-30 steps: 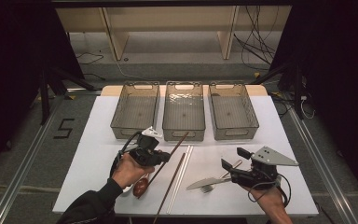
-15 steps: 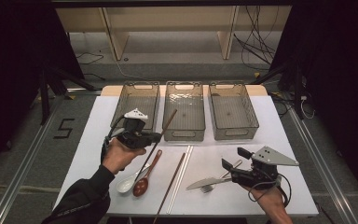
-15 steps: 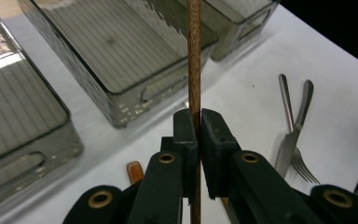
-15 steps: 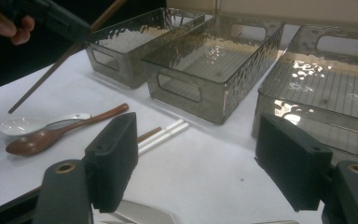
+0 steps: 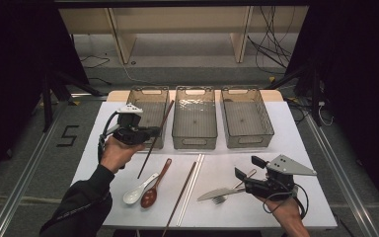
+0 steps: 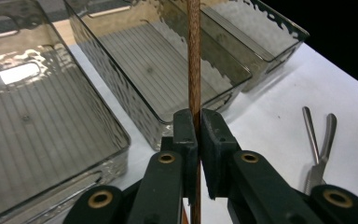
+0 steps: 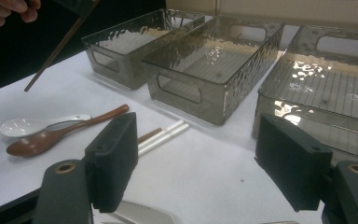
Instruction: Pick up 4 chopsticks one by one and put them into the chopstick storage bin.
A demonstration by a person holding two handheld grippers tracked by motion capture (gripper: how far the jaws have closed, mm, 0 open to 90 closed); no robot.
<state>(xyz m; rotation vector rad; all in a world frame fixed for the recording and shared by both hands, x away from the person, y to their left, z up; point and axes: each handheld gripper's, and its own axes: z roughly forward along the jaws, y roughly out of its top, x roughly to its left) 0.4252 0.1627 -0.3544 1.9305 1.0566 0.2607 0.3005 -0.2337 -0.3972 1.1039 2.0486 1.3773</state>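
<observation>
Here, left hand-held gripper [image 5: 154, 131] raised, clamped on brown chopstick [image 5: 155, 138] — right hand-held gripper [image 5: 246, 170] apart

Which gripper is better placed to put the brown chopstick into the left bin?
The left gripper. Its jaws are shut on the brown chopstick, right at the left bin. The right gripper is open, low by the knife.
</observation>
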